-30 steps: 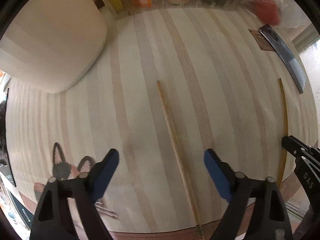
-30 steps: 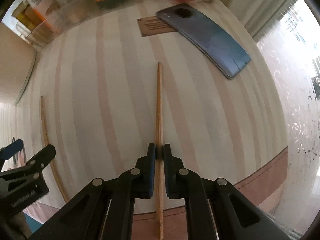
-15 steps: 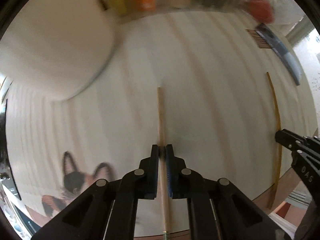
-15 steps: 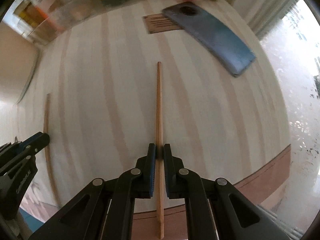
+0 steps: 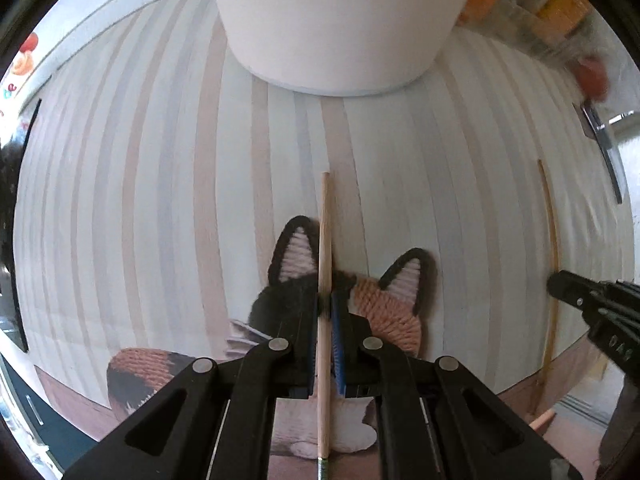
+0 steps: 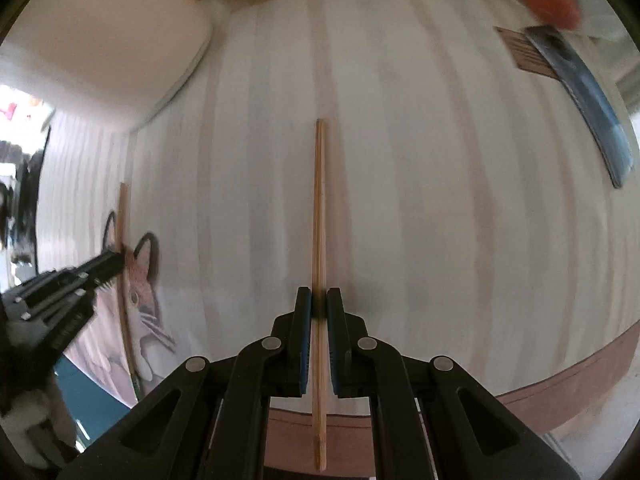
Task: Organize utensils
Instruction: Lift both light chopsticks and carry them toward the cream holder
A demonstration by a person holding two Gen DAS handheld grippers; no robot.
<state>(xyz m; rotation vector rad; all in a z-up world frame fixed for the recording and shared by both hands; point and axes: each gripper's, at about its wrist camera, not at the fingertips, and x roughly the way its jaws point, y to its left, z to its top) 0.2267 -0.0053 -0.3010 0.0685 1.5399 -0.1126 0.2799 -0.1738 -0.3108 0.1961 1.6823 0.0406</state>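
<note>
- My left tongs [image 5: 325, 312] are clenched on a pale wooden chopstick [image 5: 325, 240], the blue pads [image 5: 339, 344] pressing it from both sides; the stick runs straight ahead between the fingers, and its near end carries a small green tip at the bottom edge of the left view.
- My right tongs [image 6: 319, 312] are clamped the same way on a second, darker chopstick [image 6: 319, 208], which points forward over the striped tabletop [image 6: 440, 220].
- Only the left view shows the crocheted cat mat [image 5: 384, 304] head-on: black-rimmed pink ears, one half of the face black, the other orange, lying under the left chopstick.
- The right view catches that mat [image 6: 140, 280] only as a sliver at far left, with the left tongs [image 6: 104, 266] and their stick [image 6: 123, 232] in front of it.
- The big white pot [image 5: 340, 20] fills the top of the left view, directly beyond the left chopstick's far end; in the right view it [image 6: 104, 52] sits off at upper left, well apart from the right stick.
- The right view shows the blue phone [image 6: 592, 108] clearly, resting partly on a brown card [image 6: 520, 52]; the left view gives only a thin edge of it [image 5: 604, 148].
- In the left view the right tongs [image 5: 560, 284] appear at the right edge with their chopstick [image 5: 550, 216], though from there I can't tell how the jaws stand.
- Blurred orange and yellow packages [image 5: 520, 0] line the far edge of the table.
</note>
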